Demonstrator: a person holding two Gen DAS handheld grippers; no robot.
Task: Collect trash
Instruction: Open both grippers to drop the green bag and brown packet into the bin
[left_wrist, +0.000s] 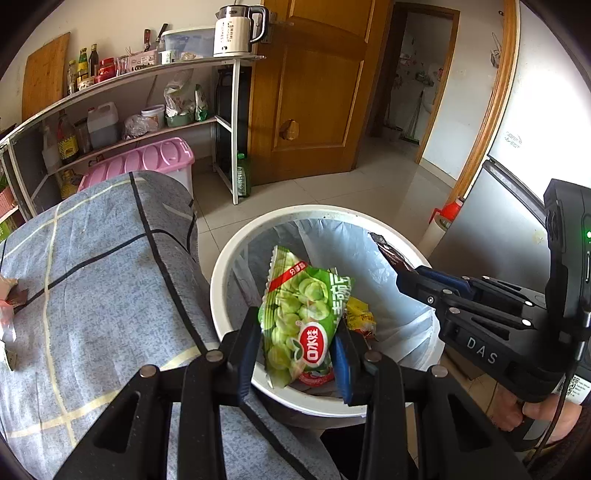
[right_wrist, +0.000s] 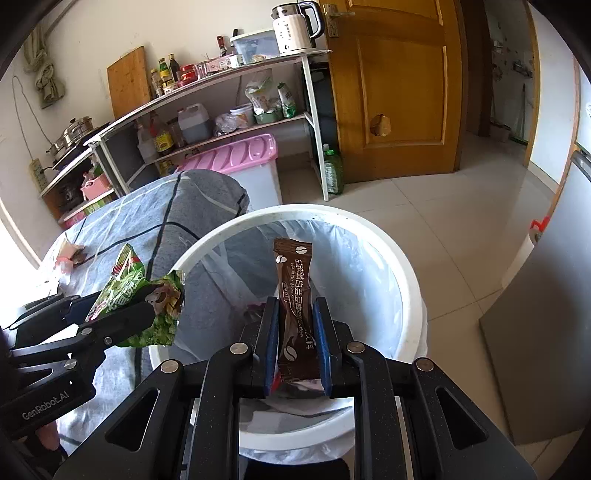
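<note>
So, far left: table (left_wrist: 92, 266) under a grey-blue checked cloth, with a few leftover wrappers (right_wrist: 70, 256) lying near its far edge. Next over, left gripper (left_wrist: 295, 354) with fingers (left_wrist: 247, 347) clamped on a green snack bag (left_wrist: 299, 314) — held up over the near-left rim of the white trash bin (left_wrist: 229, 258), just beside the table. Inside the bin: clear liner bag (left_wrist: 391, 288) plus a yellow wrapper (left_wrist: 360, 314) already lying at the bottom. Further right, right gripper (right_wrist: 295, 339), fingers (right_wrist: 267, 336) pinching a brown coffee sachet (right_wrist: 293, 295) by its lower half, standing upright above the bin opening. Both grippers close together over the bin — nothing dropped yet. Behind it all: shelving with bottles, pink-lidded storage box (left_wrist: 147, 162), white kettle (left_wrist: 236, 33) up top, wooden door (left_wrist: 314, 92) to the right.
</note>
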